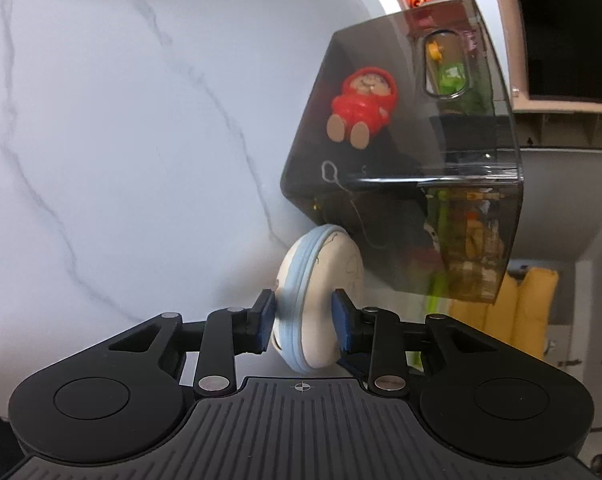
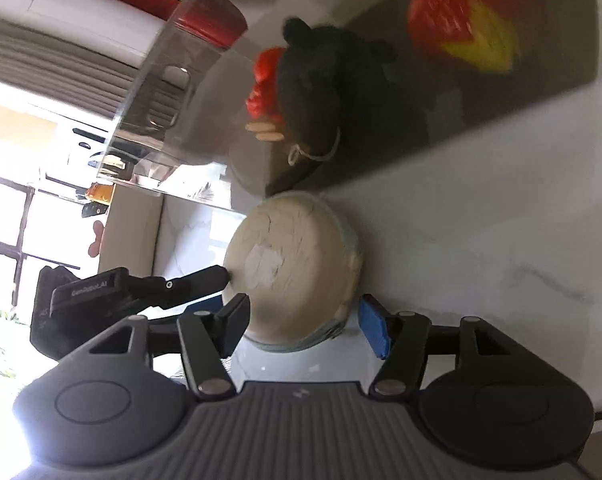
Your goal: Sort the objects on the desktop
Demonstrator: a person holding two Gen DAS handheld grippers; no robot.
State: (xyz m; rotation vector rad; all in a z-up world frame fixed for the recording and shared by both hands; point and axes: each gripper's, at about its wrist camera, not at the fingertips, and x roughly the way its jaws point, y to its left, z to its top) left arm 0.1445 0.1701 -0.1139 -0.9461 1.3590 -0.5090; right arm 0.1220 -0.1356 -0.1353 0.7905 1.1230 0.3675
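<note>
A: What's the biggest thing in sight?

B: The white marble table (image 1: 101, 140), grey-veined. On it sits a smoky clear bin (image 1: 401, 184), standing near the table's edge in the left wrist view.

A: Anything inside the bin?

B: A black plush toy (image 2: 333, 100), a red doll (image 1: 363, 106) with tan soles lying beside it, and a red and yellow strawberry toy (image 2: 461, 28); that last one is blurred, so I can't tell whether it is in the bin or behind it.

A: And the piece being sorted?

B: A round cream pouch (image 1: 321, 300) with a pale blue zipper band round its rim. It stands on edge just outside the bin's near wall, right at its lower corner; whether it touches the wall, I cannot tell.

A: Who has hold of it?

B: The left gripper (image 1: 303, 324). Its blue pads (image 1: 343, 320) press on both flat faces, jaws closed down to the pouch's thickness.

A: The right gripper (image 2: 305, 320)?

B: Spread wide around the same pouch (image 2: 293, 264), seen face-on. One pad sits by its rim, the other stands off with a gap, so nothing is gripped there
</note>
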